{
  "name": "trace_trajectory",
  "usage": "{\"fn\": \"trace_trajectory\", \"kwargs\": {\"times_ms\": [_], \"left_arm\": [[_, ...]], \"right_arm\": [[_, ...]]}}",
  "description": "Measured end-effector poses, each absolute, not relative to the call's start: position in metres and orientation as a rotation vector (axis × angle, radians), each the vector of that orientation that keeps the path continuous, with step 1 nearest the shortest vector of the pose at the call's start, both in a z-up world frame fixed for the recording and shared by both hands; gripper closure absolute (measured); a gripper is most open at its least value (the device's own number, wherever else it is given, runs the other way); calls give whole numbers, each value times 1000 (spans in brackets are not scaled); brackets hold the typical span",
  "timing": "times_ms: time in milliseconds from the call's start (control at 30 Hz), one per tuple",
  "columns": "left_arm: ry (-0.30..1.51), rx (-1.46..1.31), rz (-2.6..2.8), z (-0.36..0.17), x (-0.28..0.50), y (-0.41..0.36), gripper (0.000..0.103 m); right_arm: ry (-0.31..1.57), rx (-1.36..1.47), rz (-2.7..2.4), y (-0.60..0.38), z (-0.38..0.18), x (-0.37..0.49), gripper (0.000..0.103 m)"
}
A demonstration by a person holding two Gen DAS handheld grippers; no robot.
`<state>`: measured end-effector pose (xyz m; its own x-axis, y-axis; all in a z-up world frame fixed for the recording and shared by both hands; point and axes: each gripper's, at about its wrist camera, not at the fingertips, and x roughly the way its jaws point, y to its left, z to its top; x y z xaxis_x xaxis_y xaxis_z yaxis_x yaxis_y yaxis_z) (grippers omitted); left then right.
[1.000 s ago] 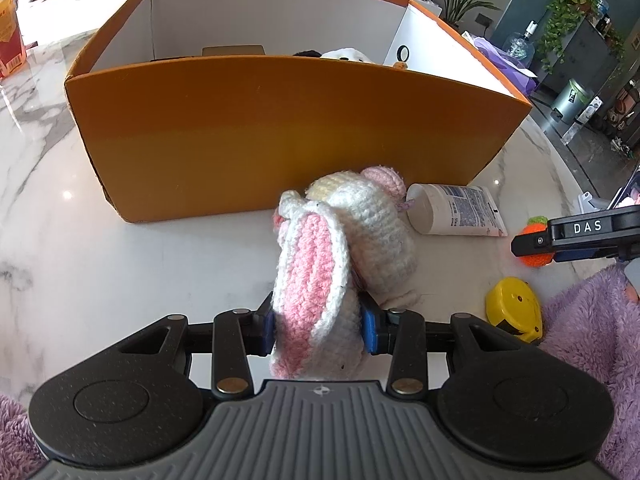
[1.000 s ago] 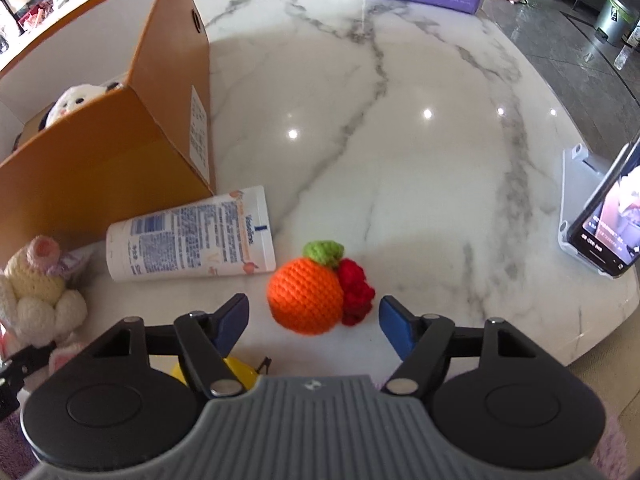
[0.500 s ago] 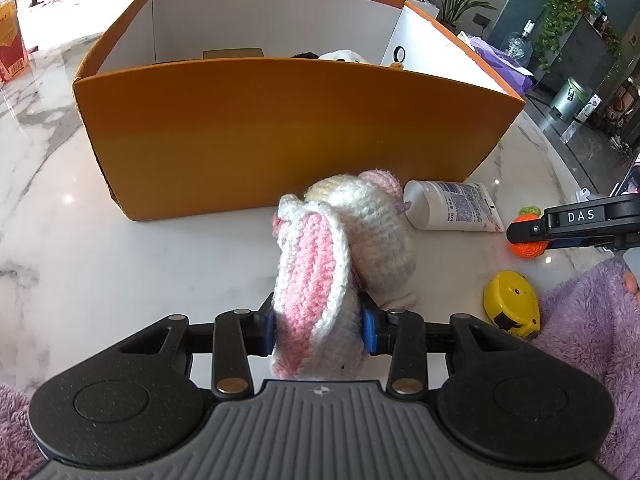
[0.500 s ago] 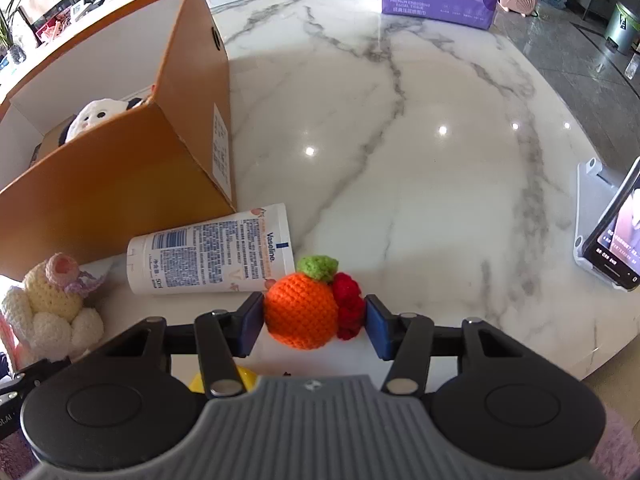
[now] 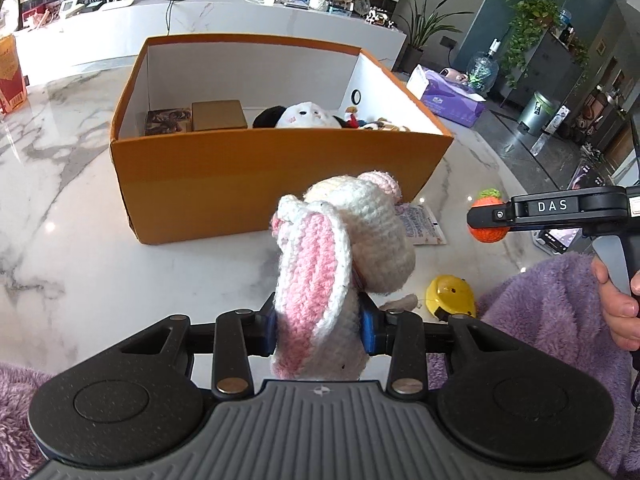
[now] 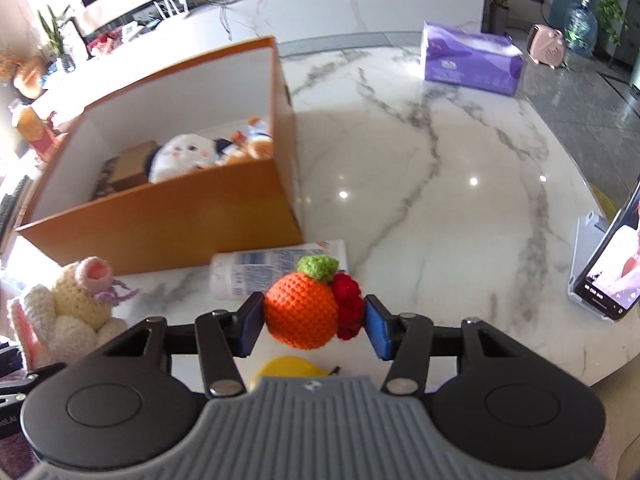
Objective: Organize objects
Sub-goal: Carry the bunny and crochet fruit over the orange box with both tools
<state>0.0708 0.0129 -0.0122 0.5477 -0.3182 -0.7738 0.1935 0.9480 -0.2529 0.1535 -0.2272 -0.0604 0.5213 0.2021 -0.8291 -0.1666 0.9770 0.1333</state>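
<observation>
Gripping a crocheted bunny [image 5: 340, 264] by its lower body, the left gripper [image 5: 318, 330] has both blue pads pressed into the yarn, clear of the marble table [image 5: 80, 264]. Right gripper [image 6: 314, 326] clamps a crocheted orange [image 6: 300, 310] squarely between its pads, raised beside the orange cardboard box [image 6: 168, 224]; a lotion tube [image 6: 256, 266] lies below.

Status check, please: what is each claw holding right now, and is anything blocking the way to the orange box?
Left gripper shut on crochet bunny. Right gripper shut on crochet orange. Orange box open-topped; nothing blocking.
</observation>
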Motion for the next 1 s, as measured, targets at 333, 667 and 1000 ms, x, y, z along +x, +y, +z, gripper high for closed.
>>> {"fn": "trace_trajectory", "kwargs": {"times_ms": [333,667,1000], "left_arm": [[864,-91,-357,39,90,19,59],[830,46,-355,63,143,17,59],[811,175,-343,62,218,19,59]], "right_arm": [[899,51,386,-196,-10,155,48],[843,13,448,-167,9,192,48],[825,11,439,-160,10,250,48]]}}
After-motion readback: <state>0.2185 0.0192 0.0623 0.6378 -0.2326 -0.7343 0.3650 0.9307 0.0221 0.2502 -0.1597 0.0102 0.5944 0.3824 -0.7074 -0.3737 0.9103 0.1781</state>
